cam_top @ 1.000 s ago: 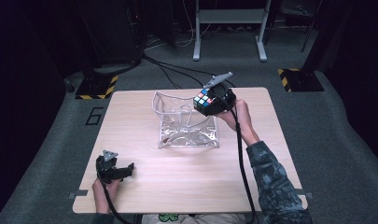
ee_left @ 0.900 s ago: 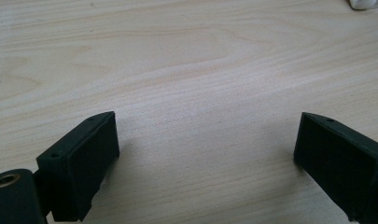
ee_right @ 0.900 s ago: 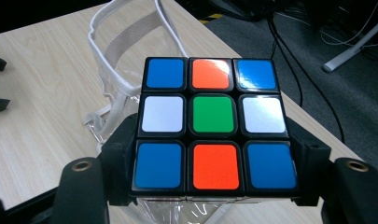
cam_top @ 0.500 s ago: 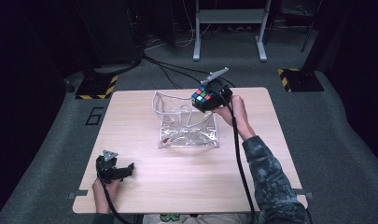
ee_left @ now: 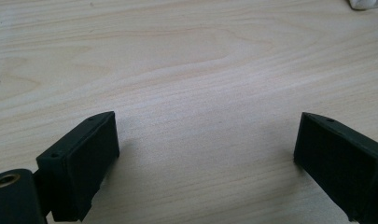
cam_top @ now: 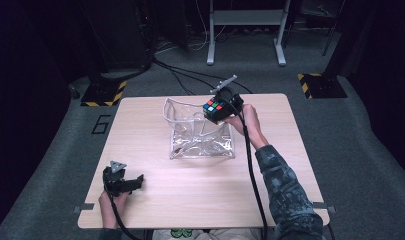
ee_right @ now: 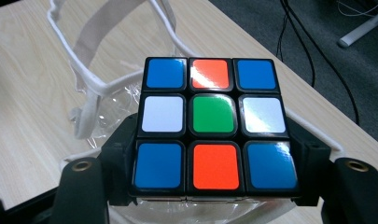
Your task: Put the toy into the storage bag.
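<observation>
The right gripper (ee_right: 213,196) has its black jaws clamped on either side of a scrambled, black-edged colour-tiled puzzle cube (ee_right: 213,123), held above a clear plastic bag with white trim (ee_right: 91,86) on the pale wooden worktop (ee_right: 28,93).

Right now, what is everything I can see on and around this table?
Puzzle cube: one, black with blue, orange, white and green stickers, clamped in the right gripper above the bag's far right corner.
Clear bag: one, see-through plastic with white trim and strap, open-topped, mid-table.
Table: one, pale wood.
Metal stand: one, grey, on the floor beyond the table.
Floor cables: several, black, behind the table.
Striped floor plates: two, black with yellow and black edges, left and right of the far side.
Floor marking: one dark figure, left of the table.
Left gripper: one, black, jaws open, resting near the table's front left.
Right gripper: one, black, shut on the cube.
</observation>
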### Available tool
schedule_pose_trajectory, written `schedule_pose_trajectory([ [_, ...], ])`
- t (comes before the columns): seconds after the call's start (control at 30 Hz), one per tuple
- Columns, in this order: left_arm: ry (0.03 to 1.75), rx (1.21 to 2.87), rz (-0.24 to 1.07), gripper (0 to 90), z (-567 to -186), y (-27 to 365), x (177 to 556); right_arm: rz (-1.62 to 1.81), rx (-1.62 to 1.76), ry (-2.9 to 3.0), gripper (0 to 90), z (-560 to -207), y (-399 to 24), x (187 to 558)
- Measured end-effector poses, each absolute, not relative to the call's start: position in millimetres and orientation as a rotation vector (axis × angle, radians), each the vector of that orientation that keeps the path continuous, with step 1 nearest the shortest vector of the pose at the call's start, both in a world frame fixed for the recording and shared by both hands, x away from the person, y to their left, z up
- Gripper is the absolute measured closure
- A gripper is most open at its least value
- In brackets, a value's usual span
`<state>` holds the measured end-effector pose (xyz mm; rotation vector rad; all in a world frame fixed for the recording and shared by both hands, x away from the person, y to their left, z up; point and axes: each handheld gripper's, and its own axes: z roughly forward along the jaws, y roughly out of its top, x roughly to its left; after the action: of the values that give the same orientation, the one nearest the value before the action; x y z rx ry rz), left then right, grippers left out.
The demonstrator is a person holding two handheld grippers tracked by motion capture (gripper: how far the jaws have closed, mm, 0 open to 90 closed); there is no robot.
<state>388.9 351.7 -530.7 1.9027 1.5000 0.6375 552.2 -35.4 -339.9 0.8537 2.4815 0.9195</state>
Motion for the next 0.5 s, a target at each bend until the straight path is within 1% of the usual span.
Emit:
schedule_pose_trajectory([
  [0.5,1.497,1.900,0.639,6.4,-530.9,351.7,389.0,0.846,0.859,2.489,33.4,-345.6,-33.7,555.6],
])
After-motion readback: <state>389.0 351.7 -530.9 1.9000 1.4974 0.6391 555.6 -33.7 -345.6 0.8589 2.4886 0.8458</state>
